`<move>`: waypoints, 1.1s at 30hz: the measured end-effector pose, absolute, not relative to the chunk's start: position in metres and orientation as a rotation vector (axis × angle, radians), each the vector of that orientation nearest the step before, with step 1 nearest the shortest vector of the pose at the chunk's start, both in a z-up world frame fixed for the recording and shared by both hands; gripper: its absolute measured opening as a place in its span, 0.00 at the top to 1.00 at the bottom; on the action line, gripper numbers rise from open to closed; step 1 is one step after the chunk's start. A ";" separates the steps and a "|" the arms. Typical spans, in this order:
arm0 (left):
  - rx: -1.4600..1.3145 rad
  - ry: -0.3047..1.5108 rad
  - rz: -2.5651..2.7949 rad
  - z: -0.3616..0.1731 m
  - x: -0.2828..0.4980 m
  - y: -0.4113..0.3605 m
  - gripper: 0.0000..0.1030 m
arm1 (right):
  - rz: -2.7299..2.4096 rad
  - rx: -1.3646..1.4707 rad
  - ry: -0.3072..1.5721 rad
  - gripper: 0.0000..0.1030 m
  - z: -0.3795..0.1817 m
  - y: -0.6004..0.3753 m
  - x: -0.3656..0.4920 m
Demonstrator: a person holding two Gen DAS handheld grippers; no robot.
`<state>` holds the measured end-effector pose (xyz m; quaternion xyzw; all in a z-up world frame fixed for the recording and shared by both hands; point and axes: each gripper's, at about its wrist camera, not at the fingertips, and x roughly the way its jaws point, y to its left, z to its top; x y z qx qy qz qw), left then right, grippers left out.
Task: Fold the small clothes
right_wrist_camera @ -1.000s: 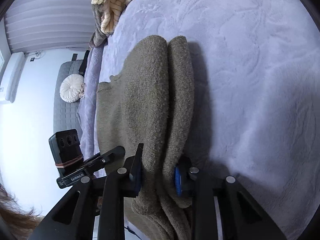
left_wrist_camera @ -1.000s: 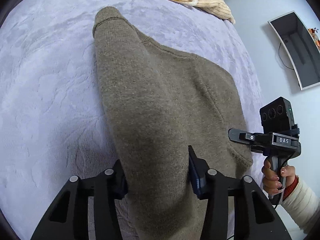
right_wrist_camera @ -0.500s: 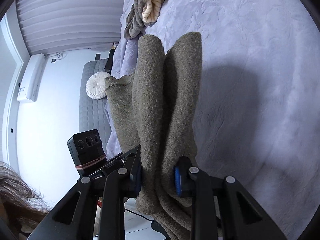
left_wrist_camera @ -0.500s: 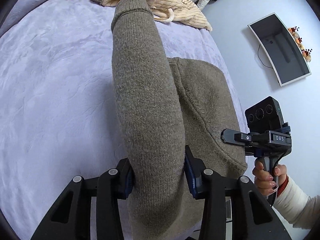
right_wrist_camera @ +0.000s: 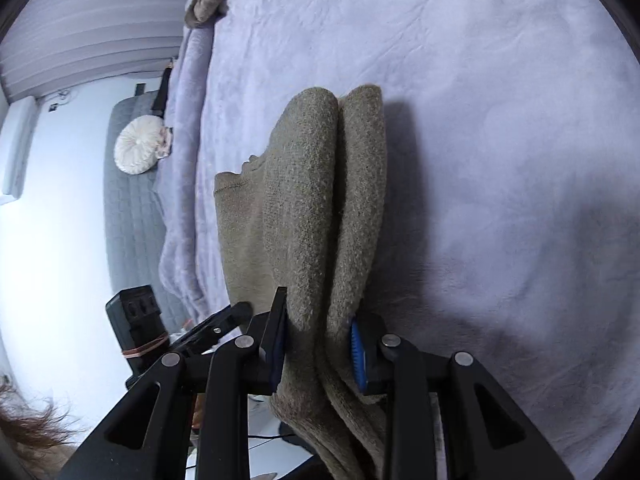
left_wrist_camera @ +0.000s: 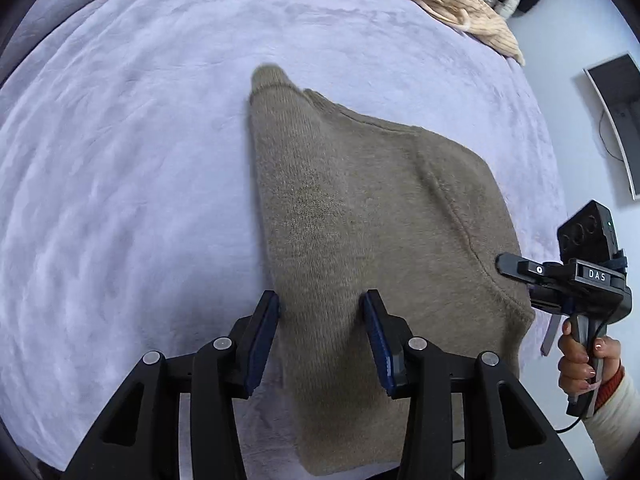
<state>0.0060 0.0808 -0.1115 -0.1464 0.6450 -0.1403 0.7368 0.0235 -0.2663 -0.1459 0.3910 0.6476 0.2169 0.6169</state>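
Olive sweater (left_wrist_camera: 360,208) between left tool (left_wrist_camera: 322,344) pads, on bed (left_wrist_camera: 120,160)

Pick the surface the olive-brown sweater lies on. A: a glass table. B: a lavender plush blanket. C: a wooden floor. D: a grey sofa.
B: the sweater is spread on the lavender blanket, which surrounds it in both wrist views.

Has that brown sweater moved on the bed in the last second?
Yes. In the left wrist view the brown sweater was lifted, its cuff up by the cream clothes half a second ago; now the cuff lies lower on the lilac blanket, well short of them.
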 end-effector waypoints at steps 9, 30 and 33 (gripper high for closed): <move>-0.206 1.317 -0.299 -0.078 -0.001 0.087 0.57 | 0.438 0.640 1.393 0.84 -0.074 -0.263 0.022; -0.041 1.347 -0.335 -0.102 -0.035 0.034 0.54 | 0.364 0.330 1.555 1.00 -0.133 -0.223 -0.036; -0.039 1.370 -0.311 -0.095 -0.038 0.037 0.54 | 0.353 0.333 1.556 0.97 -0.120 -0.227 -0.041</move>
